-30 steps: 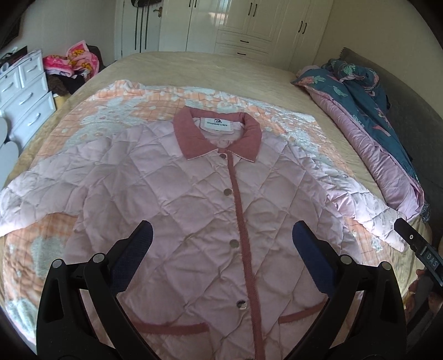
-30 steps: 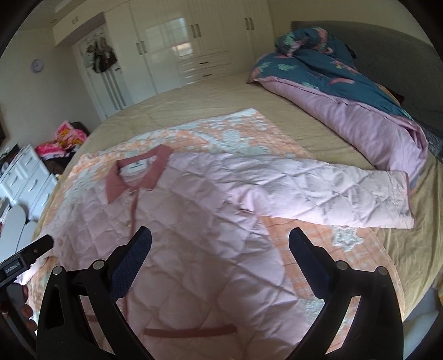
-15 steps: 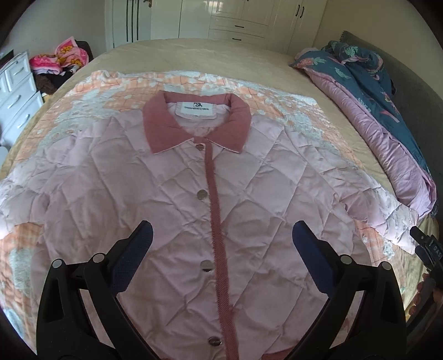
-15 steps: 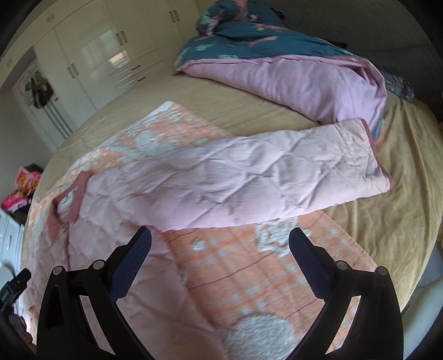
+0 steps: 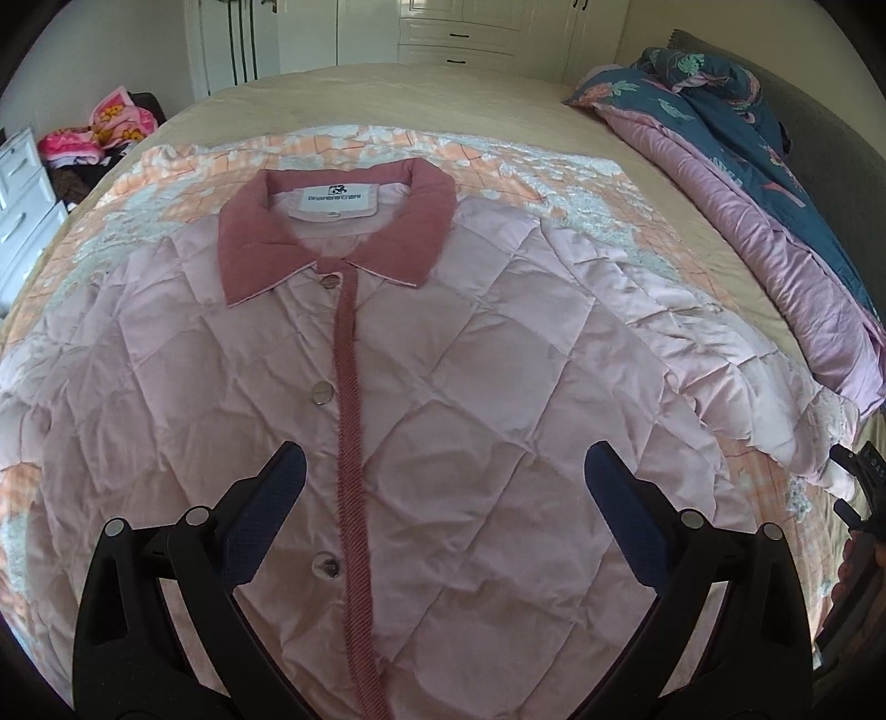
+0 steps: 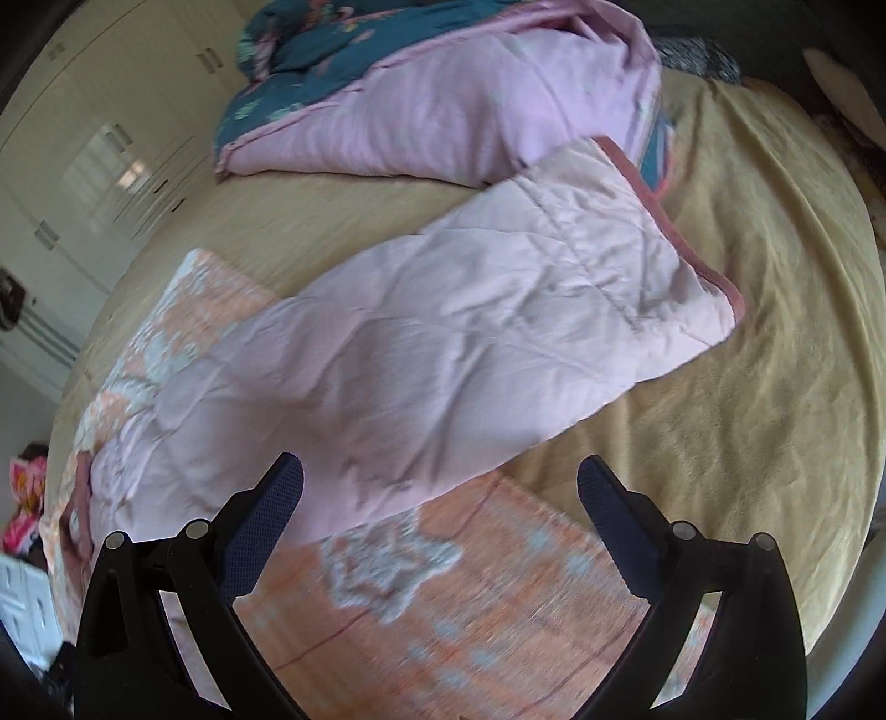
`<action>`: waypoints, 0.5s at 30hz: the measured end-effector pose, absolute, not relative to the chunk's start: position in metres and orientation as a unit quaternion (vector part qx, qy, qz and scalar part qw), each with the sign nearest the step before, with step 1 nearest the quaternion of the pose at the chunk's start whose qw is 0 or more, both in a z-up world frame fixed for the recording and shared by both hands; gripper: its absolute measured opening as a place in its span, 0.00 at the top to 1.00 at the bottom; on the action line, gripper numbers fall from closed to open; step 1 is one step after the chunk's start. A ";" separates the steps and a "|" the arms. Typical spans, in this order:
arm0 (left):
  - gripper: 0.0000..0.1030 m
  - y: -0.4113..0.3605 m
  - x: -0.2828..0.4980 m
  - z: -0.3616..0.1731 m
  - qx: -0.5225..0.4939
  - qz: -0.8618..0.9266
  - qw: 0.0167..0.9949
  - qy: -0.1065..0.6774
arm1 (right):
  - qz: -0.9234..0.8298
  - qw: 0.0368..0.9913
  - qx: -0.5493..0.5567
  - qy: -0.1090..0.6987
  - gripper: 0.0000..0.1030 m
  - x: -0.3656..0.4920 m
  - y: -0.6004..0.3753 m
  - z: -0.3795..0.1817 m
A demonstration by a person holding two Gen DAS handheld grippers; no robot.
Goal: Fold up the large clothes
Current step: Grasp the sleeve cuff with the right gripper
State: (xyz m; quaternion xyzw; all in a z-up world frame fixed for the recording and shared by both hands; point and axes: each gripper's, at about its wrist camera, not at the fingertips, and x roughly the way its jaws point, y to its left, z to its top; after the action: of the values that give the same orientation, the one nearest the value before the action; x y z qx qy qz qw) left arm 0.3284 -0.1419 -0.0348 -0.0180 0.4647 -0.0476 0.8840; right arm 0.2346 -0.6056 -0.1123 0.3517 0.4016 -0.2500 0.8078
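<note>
A pale pink quilted jacket (image 5: 470, 387) lies flat, front up and buttoned, on an orange patterned blanket (image 5: 498, 160). It has a dusty-red collar (image 5: 266, 238) and placket. My left gripper (image 5: 443, 498) is open and empty above the jacket's chest. The jacket's right sleeve (image 6: 470, 332) stretches out sideways, its red-trimmed cuff (image 6: 686, 232) resting on the tan bedspread. My right gripper (image 6: 440, 498) is open and empty above the sleeve's lower edge, over the blanket (image 6: 470, 620). The right gripper's body shows at the left view's right edge (image 5: 864, 498).
A rumpled pink and teal duvet (image 5: 775, 183) lies along the bed's right side, close to the cuff (image 6: 443, 105). White wardrobes (image 5: 470, 27) stand behind the bed. White drawers (image 5: 22, 210) and a heap of bright clothes (image 5: 94, 133) are at the left.
My left gripper has moved forward over the jacket toward the collar. My right gripper has swung right and closer to the outstretched sleeve and its cuff. Both stay open.
</note>
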 end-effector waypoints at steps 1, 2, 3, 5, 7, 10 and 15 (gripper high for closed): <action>0.08 -0.144 0.330 -0.037 -0.016 -0.047 0.884 0.465 | -0.255 0.802 0.361 0.401 0.04 0.235 -0.611 -0.117; 0.08 -0.146 0.332 -0.038 -0.015 -0.046 0.884 0.466 | -0.260 0.798 0.369 0.399 0.04 0.235 -0.618 -0.121; 0.08 -0.148 0.333 -0.039 -0.012 -0.044 0.884 0.466 | -0.265 0.794 0.376 0.397 0.04 0.236 -0.623 -0.125; 0.08 -0.151 0.336 -0.042 -0.007 -0.041 0.884 0.466 | -0.270 0.788 0.391 0.392 0.04 0.237 -0.633 -0.133; 0.08 -0.152 0.339 -0.044 -0.005 -0.039 0.883 0.467 | -0.279 0.787 0.399 0.380 0.04 0.239 -0.642 -0.136; 0.08 -0.153 0.344 -0.047 -0.006 -0.035 0.881 0.471 | -0.287 0.783 0.419 0.360 0.04 0.241 -0.656 -0.141; 0.08 -0.152 0.352 -0.043 -0.004 -0.028 0.883 0.468 | -0.304 0.779 0.446 0.319 0.22 0.240 -0.671 -0.144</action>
State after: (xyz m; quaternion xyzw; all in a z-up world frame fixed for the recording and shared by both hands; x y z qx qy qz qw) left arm 0.3522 -0.1522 -0.0426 -0.0036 0.4683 -0.0279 0.8831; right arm 0.2398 -0.6710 -0.1443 0.4461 0.3193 -0.3037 0.7790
